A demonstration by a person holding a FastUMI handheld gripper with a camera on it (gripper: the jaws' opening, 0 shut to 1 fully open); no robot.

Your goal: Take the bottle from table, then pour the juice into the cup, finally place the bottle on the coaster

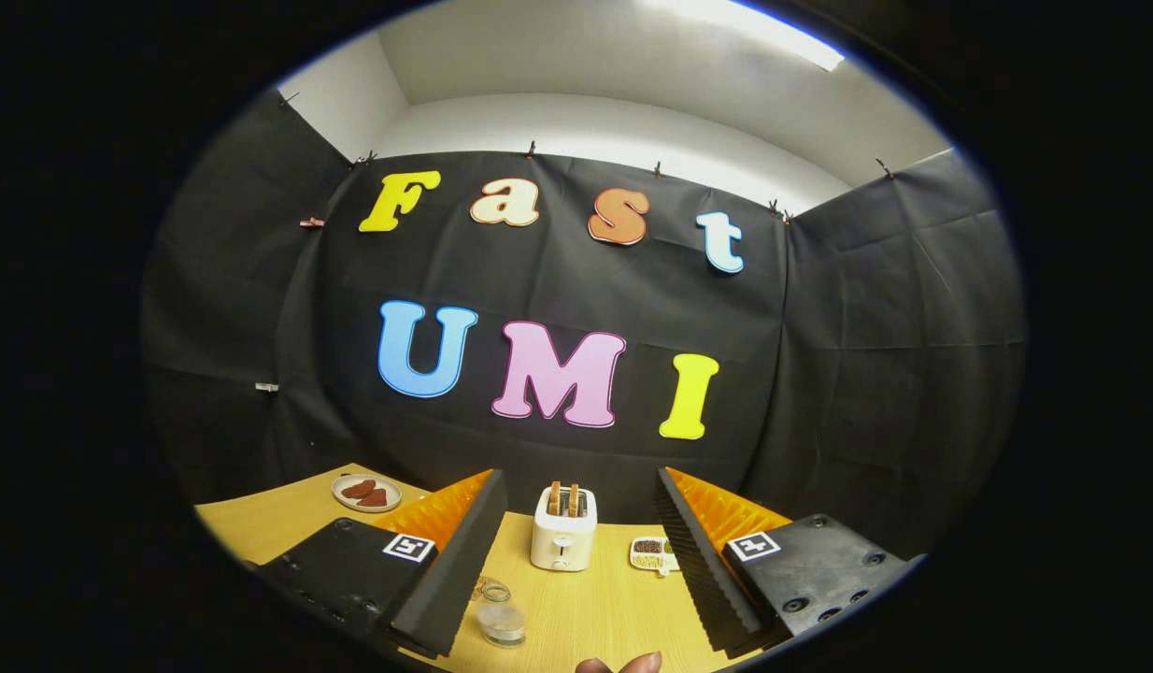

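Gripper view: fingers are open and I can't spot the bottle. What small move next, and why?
Probably tilt the gripper down. Its open fingers hold nothing and aim over the table at the toaster. The clear cup sits low by the left finger, so the view likely runs too high to find the bottle.

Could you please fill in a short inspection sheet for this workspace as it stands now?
Surface: wooden table, light-coloured.
Job's things: clear cup by the left finger; coaster just beyond it, seemingly clear; bottle: nothing seen.
Clutter: white toaster with toast beyond the fingers; small tray beside it; plate far left.
Grippers: gripper open, holding nothing; fingertips of a person's hand below.
Cables: nothing seen.
Surroundings: black cloth walls.
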